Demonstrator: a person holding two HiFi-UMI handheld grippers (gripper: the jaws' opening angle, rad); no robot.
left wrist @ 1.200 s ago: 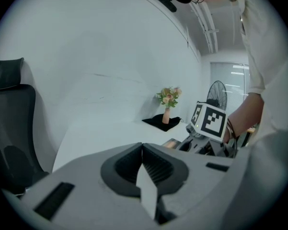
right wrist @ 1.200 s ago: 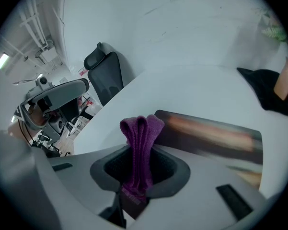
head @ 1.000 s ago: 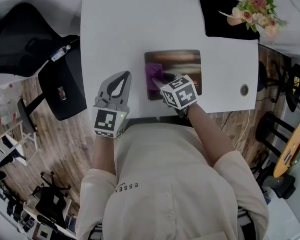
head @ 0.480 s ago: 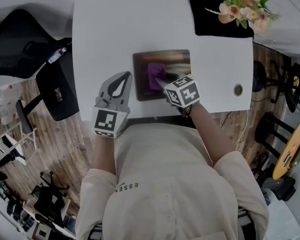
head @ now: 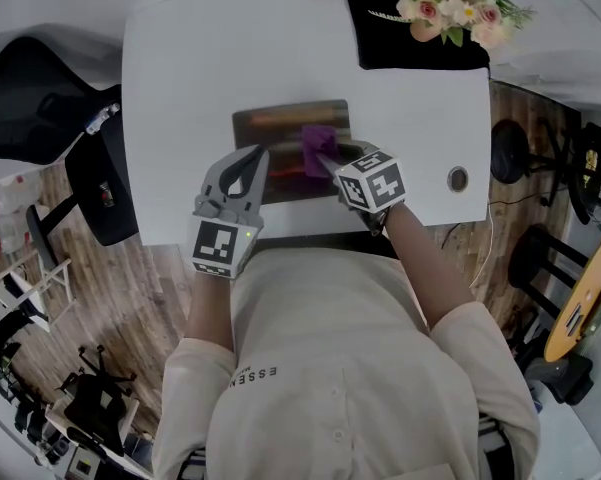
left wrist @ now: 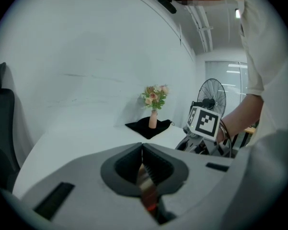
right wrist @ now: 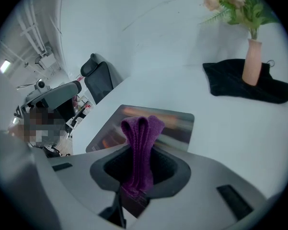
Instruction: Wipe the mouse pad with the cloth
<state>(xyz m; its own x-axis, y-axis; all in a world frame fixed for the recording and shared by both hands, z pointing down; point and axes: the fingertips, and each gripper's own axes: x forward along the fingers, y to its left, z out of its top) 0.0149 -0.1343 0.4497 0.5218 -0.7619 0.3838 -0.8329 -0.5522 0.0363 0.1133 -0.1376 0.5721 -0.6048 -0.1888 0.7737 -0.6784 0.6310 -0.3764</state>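
Note:
A dark rectangular mouse pad point(head: 280, 128) lies on the white table point(head: 190, 58). My right gripper point(head: 326, 164) is shut on a folded purple cloth point(head: 318, 146), which rests on the right part of the pad. In the right gripper view the cloth point(right wrist: 141, 133) stands up between the jaws of the right gripper point(right wrist: 140, 152), with the pad point(right wrist: 175, 126) just beyond. My left gripper point(head: 250, 160) is shut, its tips over the pad's near left part. In the left gripper view the left gripper point(left wrist: 143, 148) holds nothing, and a brownish sliver of pad shows below its jaws.
A vase of flowers point(head: 450, 6) stands on a black cloth point(head: 400, 48) at the table's far right corner. A round cable hole point(head: 457, 179) sits near the right edge. A black office chair point(head: 100, 183) stands left of the table, and a fan point(left wrist: 212, 97) at the right.
The right gripper has drawn the purple cloth from the pad's left part to its right part. The left gripper, earlier left of the pad, now has its tips over the pad's left edge.

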